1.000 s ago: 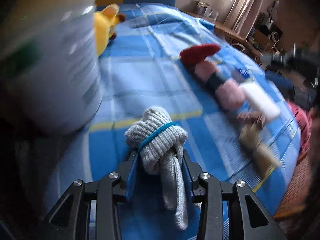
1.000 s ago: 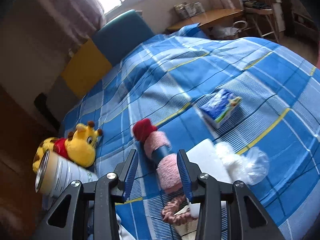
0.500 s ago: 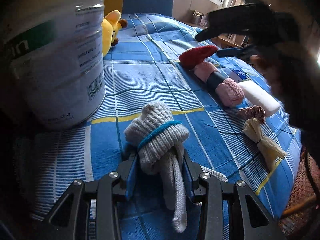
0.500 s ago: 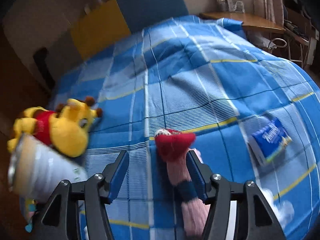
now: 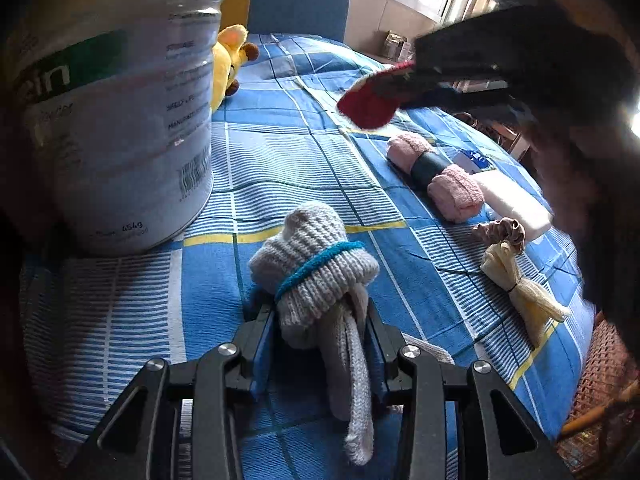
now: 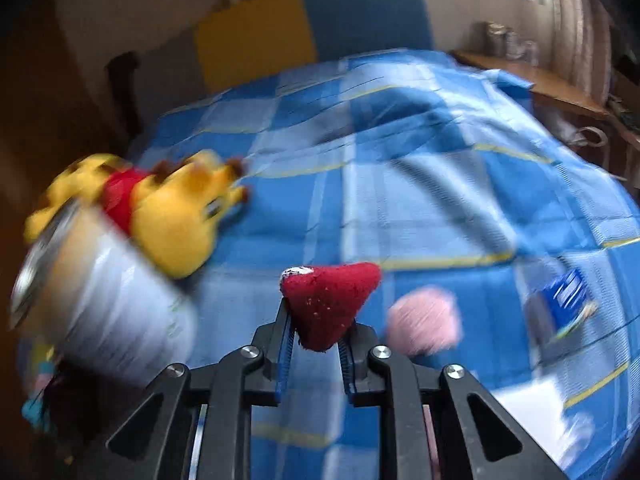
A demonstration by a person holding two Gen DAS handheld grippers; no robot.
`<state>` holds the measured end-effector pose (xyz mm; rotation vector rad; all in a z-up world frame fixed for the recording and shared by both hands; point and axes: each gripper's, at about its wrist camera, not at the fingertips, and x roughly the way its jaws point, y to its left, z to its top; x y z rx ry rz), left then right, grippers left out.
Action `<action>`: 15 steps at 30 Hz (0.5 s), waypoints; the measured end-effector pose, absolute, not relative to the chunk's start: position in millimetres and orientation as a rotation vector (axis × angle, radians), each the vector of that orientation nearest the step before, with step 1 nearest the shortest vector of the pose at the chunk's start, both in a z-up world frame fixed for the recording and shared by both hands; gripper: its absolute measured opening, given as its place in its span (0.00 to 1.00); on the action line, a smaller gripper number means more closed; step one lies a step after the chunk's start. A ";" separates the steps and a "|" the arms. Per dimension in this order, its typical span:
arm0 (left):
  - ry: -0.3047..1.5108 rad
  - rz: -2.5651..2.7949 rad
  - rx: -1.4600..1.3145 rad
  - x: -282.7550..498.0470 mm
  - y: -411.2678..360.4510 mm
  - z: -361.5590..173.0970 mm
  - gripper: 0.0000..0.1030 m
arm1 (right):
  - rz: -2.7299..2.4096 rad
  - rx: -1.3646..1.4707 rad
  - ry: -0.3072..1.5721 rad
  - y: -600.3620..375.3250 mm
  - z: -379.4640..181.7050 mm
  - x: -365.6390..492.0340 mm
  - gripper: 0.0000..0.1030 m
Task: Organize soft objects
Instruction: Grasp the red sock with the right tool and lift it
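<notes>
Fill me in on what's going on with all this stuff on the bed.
A person is sorting soft items on a blue checked bedspread, one handheld gripper in each hand. The left gripper is clamped on a grey knitted sock bundle near a large tin. The right gripper is closing its fingers on a red soft piece, lifted off the bed. A pink rolled towel, a white block, a scrunchie, a cream bundle and a yellow plush wait.

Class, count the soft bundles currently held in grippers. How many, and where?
2: the grey sock bundle in the left gripper, and the red soft piece in the closing right gripper, lifted above the bed.
</notes>
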<state>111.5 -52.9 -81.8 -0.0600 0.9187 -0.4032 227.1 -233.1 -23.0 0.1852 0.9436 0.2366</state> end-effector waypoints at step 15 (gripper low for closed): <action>0.919 -0.311 -0.060 83.0 -25.3 -41.8 0.35 | 0.230 0.181 1.131 -212.5 -89.3 188.1 0.20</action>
